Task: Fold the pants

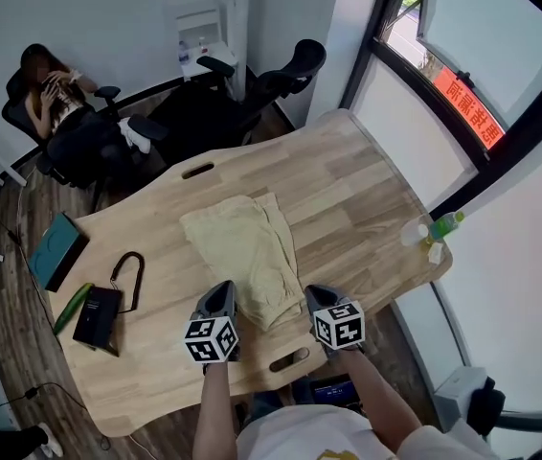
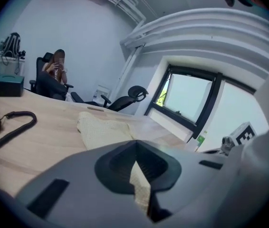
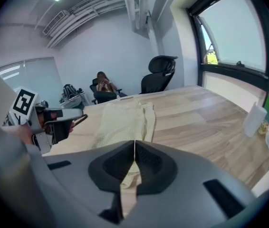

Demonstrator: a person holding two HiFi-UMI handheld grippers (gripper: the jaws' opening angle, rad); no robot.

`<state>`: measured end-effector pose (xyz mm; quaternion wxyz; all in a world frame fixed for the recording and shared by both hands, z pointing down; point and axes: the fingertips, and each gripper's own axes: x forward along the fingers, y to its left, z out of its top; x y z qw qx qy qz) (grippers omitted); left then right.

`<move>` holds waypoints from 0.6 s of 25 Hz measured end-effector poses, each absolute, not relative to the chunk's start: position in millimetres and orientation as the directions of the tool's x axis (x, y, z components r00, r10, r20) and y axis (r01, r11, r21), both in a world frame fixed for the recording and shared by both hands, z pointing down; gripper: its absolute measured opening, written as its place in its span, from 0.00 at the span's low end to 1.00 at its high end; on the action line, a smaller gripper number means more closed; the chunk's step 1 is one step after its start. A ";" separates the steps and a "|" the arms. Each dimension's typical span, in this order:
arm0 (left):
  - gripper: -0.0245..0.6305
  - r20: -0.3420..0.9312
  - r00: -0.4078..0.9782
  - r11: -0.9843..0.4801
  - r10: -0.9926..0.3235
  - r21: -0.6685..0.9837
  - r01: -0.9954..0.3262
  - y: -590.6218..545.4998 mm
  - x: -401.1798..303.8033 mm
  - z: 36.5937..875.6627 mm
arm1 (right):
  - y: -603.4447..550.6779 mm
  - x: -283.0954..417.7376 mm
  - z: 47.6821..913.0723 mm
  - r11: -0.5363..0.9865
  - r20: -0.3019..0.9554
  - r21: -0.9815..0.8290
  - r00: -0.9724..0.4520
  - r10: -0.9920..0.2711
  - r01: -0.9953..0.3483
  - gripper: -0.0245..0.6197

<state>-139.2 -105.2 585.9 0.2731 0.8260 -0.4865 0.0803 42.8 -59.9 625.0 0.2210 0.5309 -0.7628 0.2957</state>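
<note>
Office, wooden table (image 1: 367,199) | head view: beige pants (image 1: 247,247) lie mid-table; left gripper (image 1: 221,300) and right gripper (image 1: 321,300) toward table's near edge | left gripper view: jaws pinching pants fabric | right gripper view: jaws pinching pants fabric

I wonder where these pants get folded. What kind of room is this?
Probably an office or meeting room. Black swivel chairs stand behind a big wooden table, a person sits in another chair by the wall, and a large window fills one side.
</note>
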 end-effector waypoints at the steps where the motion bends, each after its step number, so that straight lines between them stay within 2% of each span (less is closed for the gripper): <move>1: 0.05 0.414 0.487 -0.357 -0.769 0.354 -0.864 -99.8 -141.1 588.8 | -57.1 42.1 626.9 0.293 0.660 -0.209 -0.356 -0.662 -0.933 0.05; 15: 0.05 0.511 0.278 -0.098 -0.813 0.351 -0.931 -38.4 -136.7 618.2 | -31.6 53.4 639.1 0.441 0.624 -0.367 -0.568 -0.537 -0.819 0.05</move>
